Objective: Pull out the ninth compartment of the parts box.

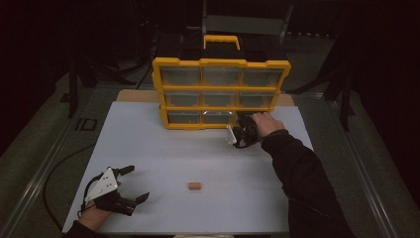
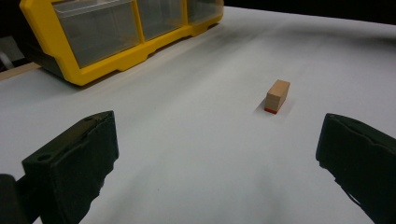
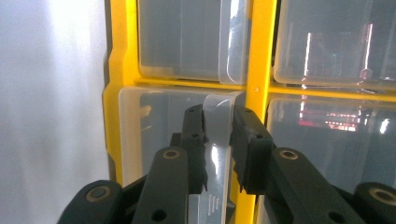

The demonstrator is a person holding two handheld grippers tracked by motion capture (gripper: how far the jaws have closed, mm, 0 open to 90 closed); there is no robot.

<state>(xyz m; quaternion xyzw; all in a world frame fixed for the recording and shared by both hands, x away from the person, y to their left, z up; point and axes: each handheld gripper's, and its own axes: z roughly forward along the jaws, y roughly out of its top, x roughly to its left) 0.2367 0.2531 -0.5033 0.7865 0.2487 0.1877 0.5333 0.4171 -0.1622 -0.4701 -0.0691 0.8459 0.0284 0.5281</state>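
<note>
A yellow organizer [image 1: 220,63] with clear drawers stands upright at the back of the white table [image 1: 148,144]. My right gripper [image 3: 217,123] is shut on the clear pull tab [image 3: 219,105] of a bottom-row drawer; in the high view that gripper [image 1: 242,131] sits against the organizer's lower right front. A small wooden block [image 1: 194,186] with a red end lies flat near the table's front middle. My left gripper [image 1: 138,182] rests open at the front left, pointing toward the block [image 2: 277,95], which lies well ahead of its jaws and to the right.
The organizer [image 2: 116,60] has a yellow carry handle [image 1: 221,39] on top. A sleeved forearm [image 1: 297,173] crosses the right side of the table. Dark floor and stands surround the table. A cable [image 1: 49,183] trails off the left edge.
</note>
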